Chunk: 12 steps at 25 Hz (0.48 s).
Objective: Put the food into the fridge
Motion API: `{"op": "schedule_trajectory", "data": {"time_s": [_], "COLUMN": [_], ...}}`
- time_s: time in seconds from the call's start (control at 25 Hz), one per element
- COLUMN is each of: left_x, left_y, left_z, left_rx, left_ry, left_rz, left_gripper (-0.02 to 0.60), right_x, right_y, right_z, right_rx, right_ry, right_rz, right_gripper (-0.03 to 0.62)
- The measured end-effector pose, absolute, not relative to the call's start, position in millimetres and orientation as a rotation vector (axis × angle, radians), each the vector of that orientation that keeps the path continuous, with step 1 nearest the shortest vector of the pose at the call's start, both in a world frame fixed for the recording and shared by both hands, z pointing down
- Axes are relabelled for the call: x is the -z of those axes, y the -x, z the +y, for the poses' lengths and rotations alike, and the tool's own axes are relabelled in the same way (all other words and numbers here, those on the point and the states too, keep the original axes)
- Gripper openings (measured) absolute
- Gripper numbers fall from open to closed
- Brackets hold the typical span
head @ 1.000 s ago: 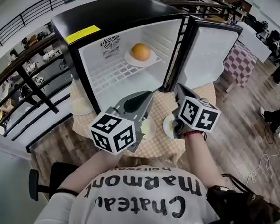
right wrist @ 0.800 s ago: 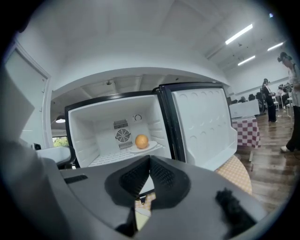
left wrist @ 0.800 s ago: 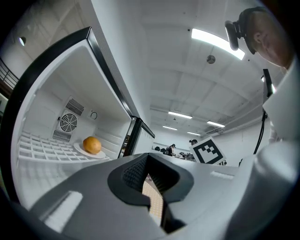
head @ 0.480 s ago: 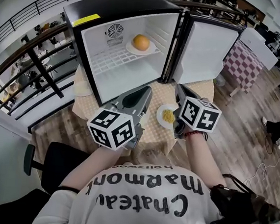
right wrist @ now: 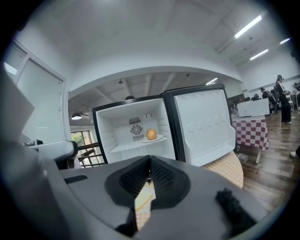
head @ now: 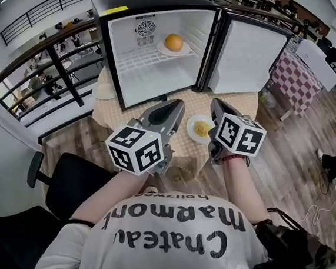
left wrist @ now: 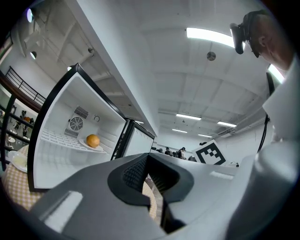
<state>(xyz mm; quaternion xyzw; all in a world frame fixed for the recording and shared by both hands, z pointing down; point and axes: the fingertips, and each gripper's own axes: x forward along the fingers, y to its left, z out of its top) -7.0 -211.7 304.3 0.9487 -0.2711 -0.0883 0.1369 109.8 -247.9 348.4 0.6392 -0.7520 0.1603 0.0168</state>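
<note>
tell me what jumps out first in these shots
The black fridge stands wide open on the table, with an orange on its shelf. In front, a plate of yellow food sits between the left hand-held gripper and the right hand-held gripper, both shut.

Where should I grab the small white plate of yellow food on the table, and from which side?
Take the plate by its rim at the edge nearest you, probably with the right gripper, which is closest. Come in low and nearly level, pinching the rim above and below: the plate lies flat and shallow, and the food fills its middle.
</note>
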Motion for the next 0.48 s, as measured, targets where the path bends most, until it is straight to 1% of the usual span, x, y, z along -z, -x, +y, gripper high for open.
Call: {"op": "schedule_trajectory", "data": {"time_s": [0.24,0.48], "left_x": [-294,-302], "left_y": [-7,5], "left_z": [-184,-166], "left_rx": [0.249,0.257], "left_ry": [-2.753,-2.745], "left_rz": [-0.815,-0.828], "left_gripper": [0.003,0.004], "right_x": [-342,-347], "right_y": [-122,-111], "right_z": [-223,-204], "right_rx": [-0.507,-0.495], "right_ry": [-1.966,-1.956], "right_rz": [-2.368,-2.378], "right_gripper": [0.015,0.015]}}
